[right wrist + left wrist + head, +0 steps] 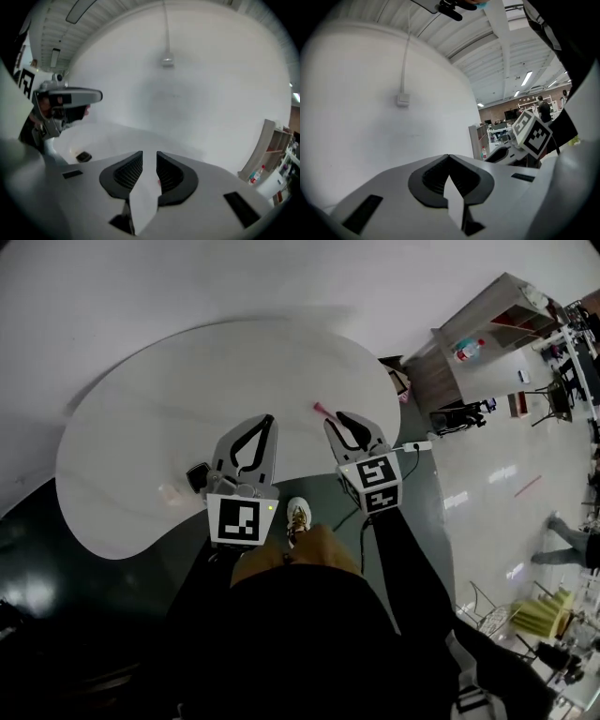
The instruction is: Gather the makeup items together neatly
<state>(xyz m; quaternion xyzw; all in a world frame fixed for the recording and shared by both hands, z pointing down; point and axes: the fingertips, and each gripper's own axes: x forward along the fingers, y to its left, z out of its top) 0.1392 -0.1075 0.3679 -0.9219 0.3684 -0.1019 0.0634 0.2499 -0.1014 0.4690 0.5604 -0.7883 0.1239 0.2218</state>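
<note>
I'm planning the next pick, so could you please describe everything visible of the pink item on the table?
The pink item is small, slim and stick-like, too small to identify. It lies flat on the white table, just beyond the tips of the right gripper, whose jaws stand slightly apart and empty. Only the table visibly touches it.
</note>
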